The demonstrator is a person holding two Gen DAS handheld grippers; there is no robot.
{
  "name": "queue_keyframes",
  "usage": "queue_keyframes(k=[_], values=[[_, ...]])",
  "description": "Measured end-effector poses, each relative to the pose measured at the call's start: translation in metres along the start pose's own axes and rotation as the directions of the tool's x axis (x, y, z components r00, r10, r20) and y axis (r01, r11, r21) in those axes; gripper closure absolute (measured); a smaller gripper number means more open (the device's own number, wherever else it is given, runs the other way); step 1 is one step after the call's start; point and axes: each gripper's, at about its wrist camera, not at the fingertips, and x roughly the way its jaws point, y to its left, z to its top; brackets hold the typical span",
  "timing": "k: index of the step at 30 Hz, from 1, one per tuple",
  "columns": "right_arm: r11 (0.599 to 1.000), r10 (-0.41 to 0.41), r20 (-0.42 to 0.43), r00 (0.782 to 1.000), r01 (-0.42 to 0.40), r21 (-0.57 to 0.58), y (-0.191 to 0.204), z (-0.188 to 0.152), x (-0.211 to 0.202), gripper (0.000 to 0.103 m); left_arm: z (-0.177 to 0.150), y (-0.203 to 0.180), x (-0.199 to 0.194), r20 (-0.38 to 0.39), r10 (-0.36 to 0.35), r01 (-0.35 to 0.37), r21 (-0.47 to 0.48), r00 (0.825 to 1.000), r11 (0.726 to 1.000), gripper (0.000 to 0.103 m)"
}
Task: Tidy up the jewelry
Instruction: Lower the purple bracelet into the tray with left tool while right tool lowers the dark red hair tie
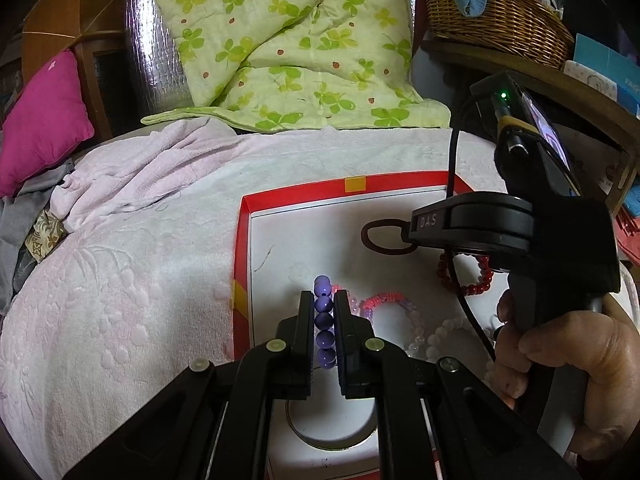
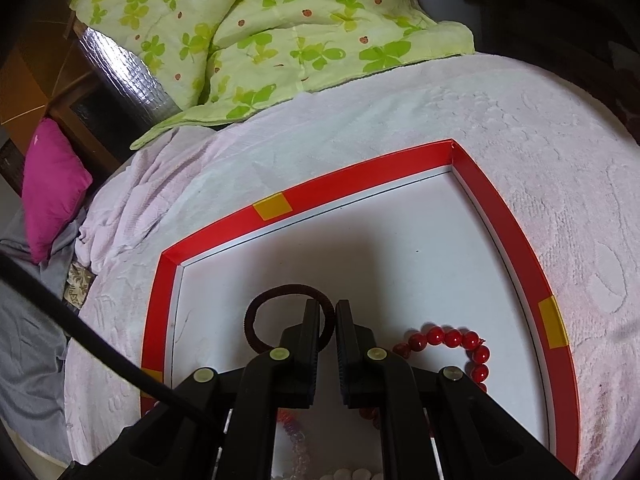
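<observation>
My left gripper [image 1: 323,298] is shut on a purple bead bracelet [image 1: 323,320] and holds it above the near left of a red-rimmed white tray [image 1: 242,248]. In the tray lie a dark hair tie [image 1: 384,236], a red bead bracelet [image 1: 466,280], a pink bracelet [image 1: 384,302] and a white bead bracelet [image 1: 440,332]. My right gripper [image 2: 327,308] hovers over the tray [image 2: 360,172], its fingers nearly together on either side of the hair tie's [image 2: 264,308] band; whether they pinch it is unclear. The red bead bracelet [image 2: 452,338] lies to its right. The right gripper's body [image 1: 520,232] shows in the left wrist view.
The tray rests on a pale pink towel [image 1: 140,280] over a bed. A green clover quilt [image 1: 288,40] lies behind, a magenta cushion [image 1: 44,120] to the left, a wicker basket [image 1: 496,8] at the back right. A white round object [image 1: 332,420] lies under my left gripper.
</observation>
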Motion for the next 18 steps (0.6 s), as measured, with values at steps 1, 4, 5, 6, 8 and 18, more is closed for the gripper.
queue_keyframes(k=[1,4,5,6,8,18], values=[[1.0,-0.002,0.0,1.0,0.002,-0.001,0.0002,0.0001,0.0,0.094,-0.0001,-0.0002,-0.0006,0.0,-0.002,0.002,0.0,1.0,1.0,0.093],[1.0,-0.006,-0.002,1.0,0.006,0.0,0.0004,-0.0005,0.001,0.094,-0.0003,-0.0002,-0.0017,0.001,-0.007,0.007,0.0,1.0,1.0,0.093],[1.0,-0.009,-0.002,1.0,0.009,0.001,-0.0001,-0.0007,0.0013,0.094,-0.0006,-0.0005,-0.002,0.001,-0.008,0.008,0.001,1.0,1.0,0.093],[1.0,-0.009,-0.004,1.0,0.009,0.004,-0.0006,-0.0007,0.0017,0.094,-0.0009,-0.0011,-0.0025,0.001,-0.011,0.011,0.003,1.0,1.0,0.093],[1.0,-0.009,-0.006,1.0,0.009,0.008,-0.0013,-0.0009,0.0025,0.094,-0.0004,-0.0012,-0.0024,0.0,-0.013,0.013,0.006,1.0,1.0,0.093],[1.0,-0.022,-0.011,1.0,0.022,-0.001,0.0003,-0.0003,0.0023,0.094,-0.0039,-0.0042,-0.0013,-0.019,-0.028,0.028,0.009,0.999,1.0,0.093]])
